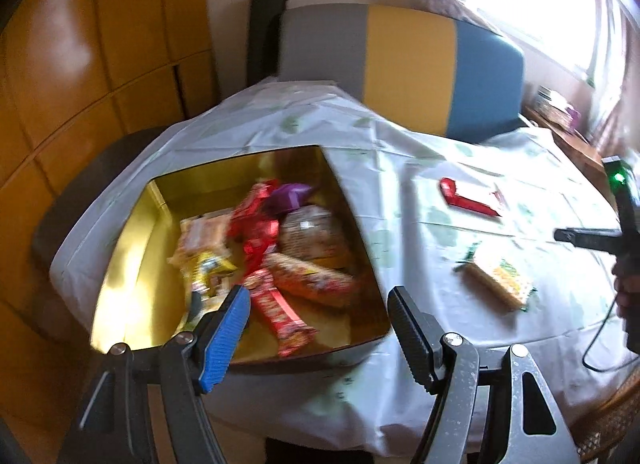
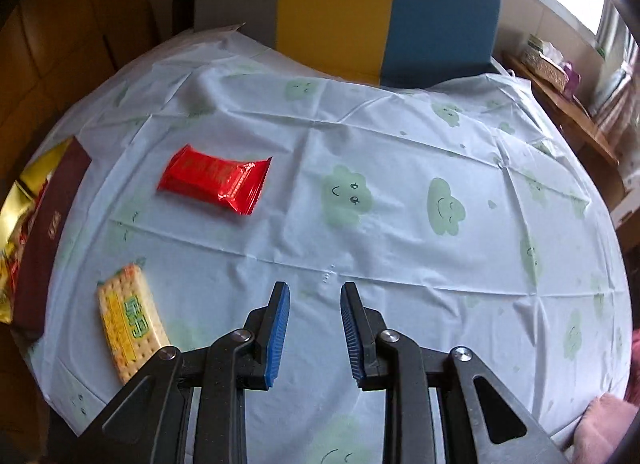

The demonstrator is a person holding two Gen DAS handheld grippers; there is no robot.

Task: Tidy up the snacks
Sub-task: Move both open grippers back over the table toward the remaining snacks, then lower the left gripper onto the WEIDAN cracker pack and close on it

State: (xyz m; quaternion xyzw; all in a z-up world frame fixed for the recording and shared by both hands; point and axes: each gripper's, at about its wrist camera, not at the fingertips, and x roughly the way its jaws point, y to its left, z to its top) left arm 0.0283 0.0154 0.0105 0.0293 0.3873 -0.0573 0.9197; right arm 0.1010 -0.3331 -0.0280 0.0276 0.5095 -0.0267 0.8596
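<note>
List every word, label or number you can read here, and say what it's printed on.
None can be read.
Cracker pack: green characters, too blurred.
Box side: small gold mark, too small.
Red packet: faint print, unreadable.
Snacks in the box: printing smeared by motion blur.

My left claw (image 1: 318, 300) has matt black plastic fingers, one faced with a ribbed blue rubbery pad (image 1: 224, 338), and bright metal pivot pins. The square tin box (image 1: 132, 248) shines mirror-gold inside, dull maroon outside. The pale thin plastic tablecloth with green clouds (image 2: 360, 136) looks smooth, creased and faintly sheeny. The glossy red foil snack packet (image 2: 216, 178) crinkles with highlights; the clear-film yellow cracker pack (image 2: 130, 320) glints softly.
</note>
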